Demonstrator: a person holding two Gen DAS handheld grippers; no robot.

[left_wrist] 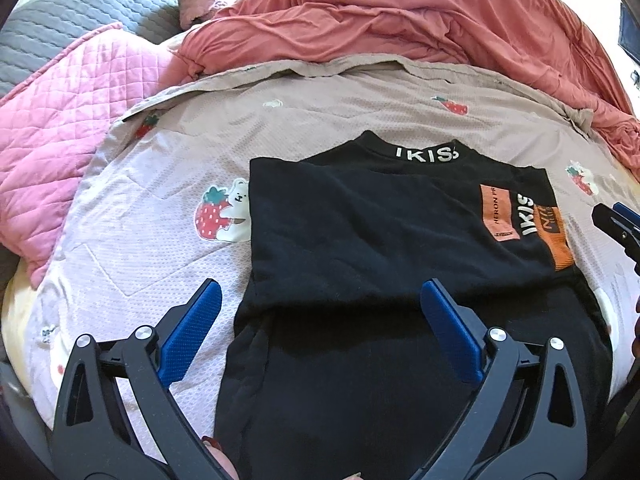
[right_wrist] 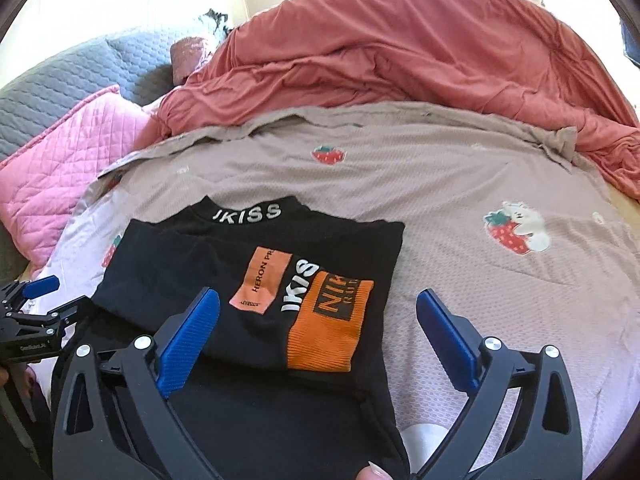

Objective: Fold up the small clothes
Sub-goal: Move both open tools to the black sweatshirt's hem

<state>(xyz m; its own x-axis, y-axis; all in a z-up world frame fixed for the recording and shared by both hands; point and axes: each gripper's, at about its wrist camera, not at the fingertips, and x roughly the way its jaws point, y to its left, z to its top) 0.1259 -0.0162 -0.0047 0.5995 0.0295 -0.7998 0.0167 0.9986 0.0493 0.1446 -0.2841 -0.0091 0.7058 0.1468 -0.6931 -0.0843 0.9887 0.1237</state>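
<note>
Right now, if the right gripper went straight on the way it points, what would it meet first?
Most likely the black shirt: the open right gripper points at its orange-printed edge; depth is unclear, so it could land on the strawberry-print sheet beside it.

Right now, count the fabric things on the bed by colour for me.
Black: 1, the shirt
Pink: 1, the quilted pillow
Coral red: 1, the duvet
Grey: 1, the quilted cover
Beige strawberry print: 1, the sheet
Total: 5
</note>
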